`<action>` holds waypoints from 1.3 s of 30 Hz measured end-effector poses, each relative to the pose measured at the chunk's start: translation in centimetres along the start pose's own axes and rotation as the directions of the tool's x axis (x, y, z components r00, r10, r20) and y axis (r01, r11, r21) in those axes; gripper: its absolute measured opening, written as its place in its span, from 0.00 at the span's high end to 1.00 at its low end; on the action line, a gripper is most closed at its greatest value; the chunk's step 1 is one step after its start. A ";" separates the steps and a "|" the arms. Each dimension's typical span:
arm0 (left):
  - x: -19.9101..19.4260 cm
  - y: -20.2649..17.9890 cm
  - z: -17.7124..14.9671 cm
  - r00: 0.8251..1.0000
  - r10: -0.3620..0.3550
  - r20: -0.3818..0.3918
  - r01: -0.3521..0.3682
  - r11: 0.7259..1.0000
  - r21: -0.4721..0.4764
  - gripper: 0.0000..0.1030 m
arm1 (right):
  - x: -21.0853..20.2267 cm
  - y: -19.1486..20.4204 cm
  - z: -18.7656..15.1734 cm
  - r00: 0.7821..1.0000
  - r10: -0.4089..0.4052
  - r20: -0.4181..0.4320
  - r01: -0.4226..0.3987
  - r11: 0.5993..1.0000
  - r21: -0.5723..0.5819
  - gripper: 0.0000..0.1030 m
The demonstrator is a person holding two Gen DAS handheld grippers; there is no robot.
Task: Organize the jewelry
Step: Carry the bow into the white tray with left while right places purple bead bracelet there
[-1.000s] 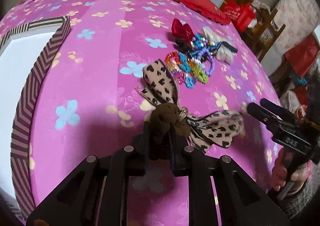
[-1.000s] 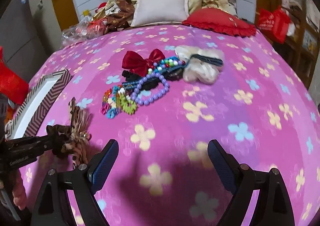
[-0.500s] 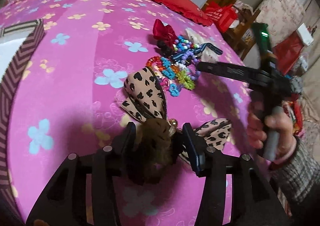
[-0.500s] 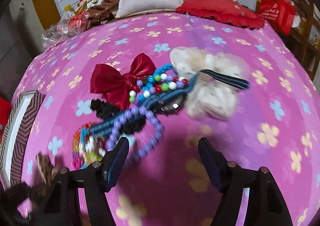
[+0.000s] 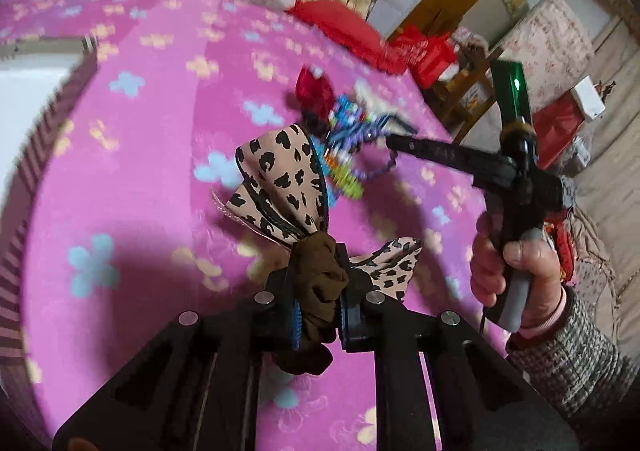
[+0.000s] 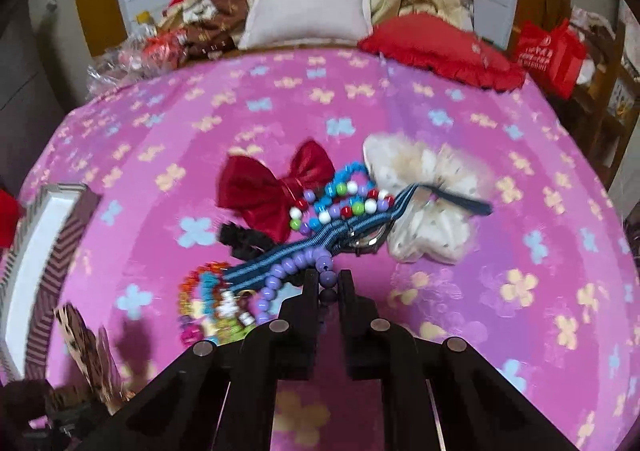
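Note:
My left gripper is shut on the brown knot of a leopard-print bow and holds it above the pink flowered bedspread. My right gripper is shut on the purple bead necklace at the near edge of the jewelry pile. The pile holds a red bow, a multicolour bead bracelet, a blue striped watch strap, a cream scrunchie and small coloured bracelets. The right gripper also shows in the left wrist view, reaching into the pile.
A box with a brown chevron rim and white inside lies at the left edge of the bed; it also shows in the left wrist view. A grey pillow and a red cushion lie at the far side.
My left gripper has closed on the leopard bow's knot and lifted it. My right gripper moved forward to the pile and shut on the purple necklace.

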State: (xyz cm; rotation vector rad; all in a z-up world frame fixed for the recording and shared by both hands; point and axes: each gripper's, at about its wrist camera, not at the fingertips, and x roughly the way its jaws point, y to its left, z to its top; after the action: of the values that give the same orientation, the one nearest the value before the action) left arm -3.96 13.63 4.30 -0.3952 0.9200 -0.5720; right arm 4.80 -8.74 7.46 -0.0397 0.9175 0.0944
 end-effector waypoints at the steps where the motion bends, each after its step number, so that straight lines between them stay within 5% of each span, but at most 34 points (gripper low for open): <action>1: -0.8 -0.2 0.2 1.000 0.000 0.020 0.000 1.000 0.005 0.88 | -1.3 0.4 0.2 1.000 -0.001 0.014 0.001 1.000 -0.012 0.92; 9: -8.7 0.4 3.4 0.972 0.130 0.197 -0.132 0.991 -0.004 0.88 | -6.6 5.7 2.4 0.998 0.037 0.058 -0.032 0.996 -0.087 0.92; 16: -10.4 11.1 7.3 0.906 0.375 0.197 -0.337 0.920 -0.201 0.88 | -5.6 14.9 4.2 0.991 0.132 0.010 -0.129 0.976 -0.177 0.92; 21: -10.8 18.9 7.1 0.910 0.383 0.160 -0.308 0.881 -0.360 0.89 | -3.2 21.9 5.8 0.979 0.201 -0.040 -0.205 0.955 -0.214 0.92; 30: -11.8 23.1 7.4 0.901 0.403 0.161 -0.294 0.839 -0.459 0.88 | 3.0 33.1 7.2 0.974 0.193 -0.117 -0.221 0.923 -0.316 0.92; 39: -12.7 24.8 7.0 0.857 0.494 0.149 -0.356 0.775 -0.523 0.81 | 8.6 33.9 6.8 0.971 0.112 -0.213 -0.175 0.935 -0.307 0.91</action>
State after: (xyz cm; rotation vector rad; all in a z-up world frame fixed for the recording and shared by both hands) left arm 3.04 41.44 2.53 -0.6704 0.8331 0.1525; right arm 12.01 26.01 5.00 -0.2925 1.0904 0.3847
